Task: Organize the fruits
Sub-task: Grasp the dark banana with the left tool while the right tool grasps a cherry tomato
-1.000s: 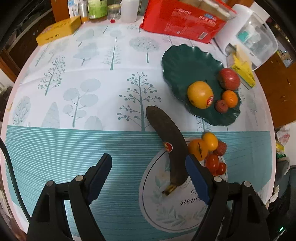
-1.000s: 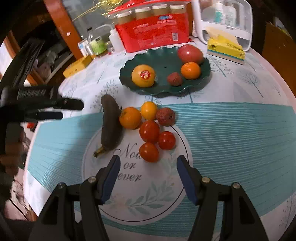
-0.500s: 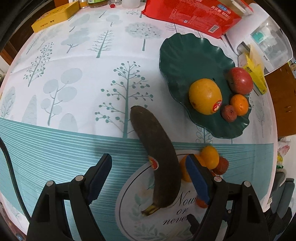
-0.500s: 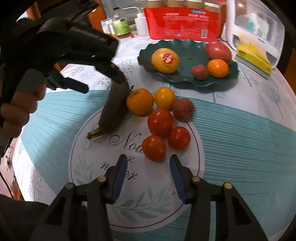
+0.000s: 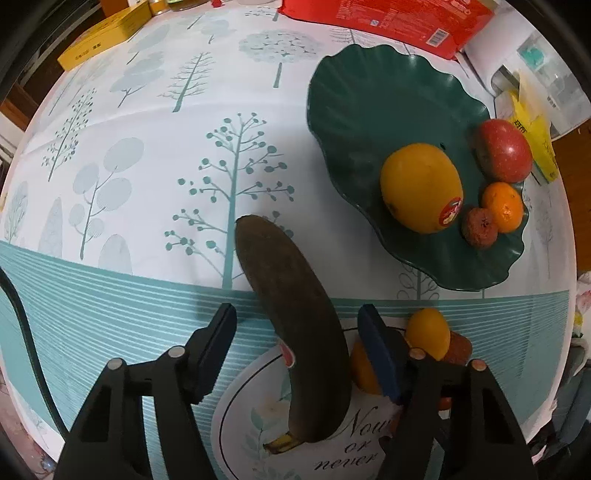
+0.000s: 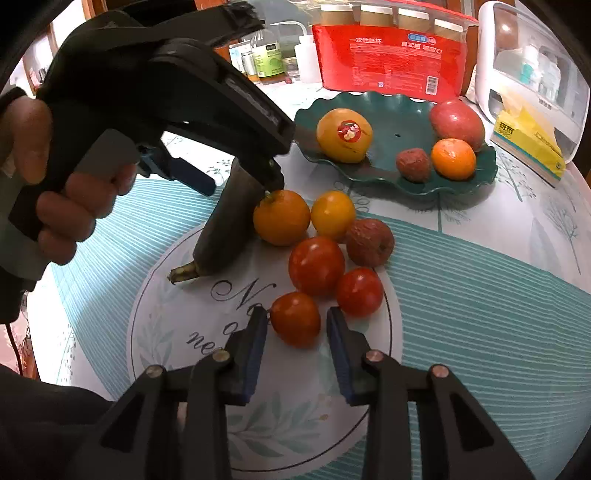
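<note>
Left wrist view first: a yellow box point(image 5: 107, 35) lies at the far left edge of the tree-printed tablecloth point(image 5: 147, 155) that covers the surface. Nearer, the left gripper point(image 5: 297, 350) has its fingers spread wide on either side of a blackened banana point(image 5: 299, 321), with a gap between each pad and the peel, so nothing is gripped. The banana lies flat, stem end toward the camera. Just right of the right-hand finger sit a small yellow-orange fruit point(image 5: 428, 332) and part of another orange one, mostly hidden. Further right and farther back, the dark green wavy plate point(image 5: 354, 110) holds a large orange point(image 5: 421, 186) with a sticker, a red apple point(image 5: 504, 149), a mandarin point(image 5: 502, 206) and a shrivelled brown-red fruit point(image 5: 479, 230) touching it. A red packet point(image 5: 388, 18) lies behind the plate.

Right wrist view: the person's left hand point(image 6: 55, 192) grips the other tool's handle at far left, over the banana point(image 6: 221, 229). Right of it cluster an orange fruit point(image 6: 281, 217), a yellow one point(image 6: 332, 214), a wrinkled red fruit point(image 6: 369, 242) and three tomatoes. The right gripper point(image 6: 297, 328) has its fingers at a narrow spread, flanking the nearest tomato point(image 6: 295, 319) without clearly touching it. A yellow tissue pack point(image 6: 532, 147) sits at far right beside a white appliance point(image 6: 535, 62).
</note>
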Demonstrator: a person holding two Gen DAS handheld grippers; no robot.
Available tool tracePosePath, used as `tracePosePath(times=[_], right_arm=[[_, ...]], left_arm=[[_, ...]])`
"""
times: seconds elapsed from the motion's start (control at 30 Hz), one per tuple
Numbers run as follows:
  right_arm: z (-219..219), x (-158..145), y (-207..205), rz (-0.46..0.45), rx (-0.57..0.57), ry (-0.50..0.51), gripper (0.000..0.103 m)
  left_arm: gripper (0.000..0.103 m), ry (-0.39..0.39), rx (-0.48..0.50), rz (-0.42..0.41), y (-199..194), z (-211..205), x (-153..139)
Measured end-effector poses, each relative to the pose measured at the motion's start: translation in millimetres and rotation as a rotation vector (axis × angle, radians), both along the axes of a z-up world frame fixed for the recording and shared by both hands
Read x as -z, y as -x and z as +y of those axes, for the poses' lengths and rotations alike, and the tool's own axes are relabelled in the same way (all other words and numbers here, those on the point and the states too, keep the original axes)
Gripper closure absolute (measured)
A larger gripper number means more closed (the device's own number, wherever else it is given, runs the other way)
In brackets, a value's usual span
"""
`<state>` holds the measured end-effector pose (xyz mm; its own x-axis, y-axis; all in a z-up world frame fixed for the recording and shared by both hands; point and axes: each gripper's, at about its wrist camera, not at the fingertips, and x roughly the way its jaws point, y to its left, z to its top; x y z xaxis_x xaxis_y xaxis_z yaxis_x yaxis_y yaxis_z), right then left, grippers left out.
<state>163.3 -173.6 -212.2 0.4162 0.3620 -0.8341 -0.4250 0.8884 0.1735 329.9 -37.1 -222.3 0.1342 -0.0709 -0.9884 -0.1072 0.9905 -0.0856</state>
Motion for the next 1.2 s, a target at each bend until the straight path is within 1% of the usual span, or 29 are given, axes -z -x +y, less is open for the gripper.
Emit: tracePosePath(times=[0.07, 0.2, 0.27, 0.37, 0.53, 0.63, 0.83, 0.93, 1.0, 1.07, 1.2], right_arm=[[1.0, 0.1, 0.2, 0.000, -0.003, -0.002, 0.073], [0.6, 0.9, -0.4, -0.003, -0.003, -0.007, 0.076], [0.9, 1.1, 0.7, -0.003, -0.005, -0.009, 0.076], [0.6, 0.8, 0.3, -0.001, -0.006, -0.011, 0.076], [1.9, -0.7, 2.3, 0.009, -0.010, -0.017, 0.077], [2.1, -2.1, 2.3, 0.010, -0.006, -0.019, 0.077], [5.8, -6.4, 5.4, -0.003, -0.003, -0.024, 0.077], [9.6, -10.0, 7.6, -0.014, -0.005, -0.022, 0.077], [12.2, -13.4, 10.6, -0.021, -0.006, -0.025, 0.077], [14.8, -18.0, 12.2, -0.030, -0.006, -0.027, 0.077], [16.9, -26.5, 10.2, -0.029, 0.016, -0.056, 0.077]], left_arm=[[0.047, -0.008, -0.001, 0.001, -0.9, -2.7, 2.2], [0.056, -0.040, -0.002, -0.010, -3.1, -9.3, 4.5], [0.060, -0.028, -0.007, -0.015, -1.9, -10.9, 4.0], [0.063, -0.009, -0.015, -0.017, -0.8, -9.6, 3.8], [0.065, 0.029, -0.034, -0.027, 5.4, 4.8, -1.2], [0.065, 0.059, -0.041, -0.049, 8.2, 10.4, -6.2], [0.066, 0.110, -0.049, -0.115, 22.2, 19.5, -20.0], [0.066, 0.138, -0.037, -0.170, 31.3, 26.3, -31.0], [0.067, 0.157, -0.030, -0.196, 35.9, 26.3, -36.8], [0.067, 0.178, -0.023, -0.220, 41.8, 35.9, -44.4], [0.068, 0.184, -0.003, -0.275, 47.7, 47.3, -64.0]])
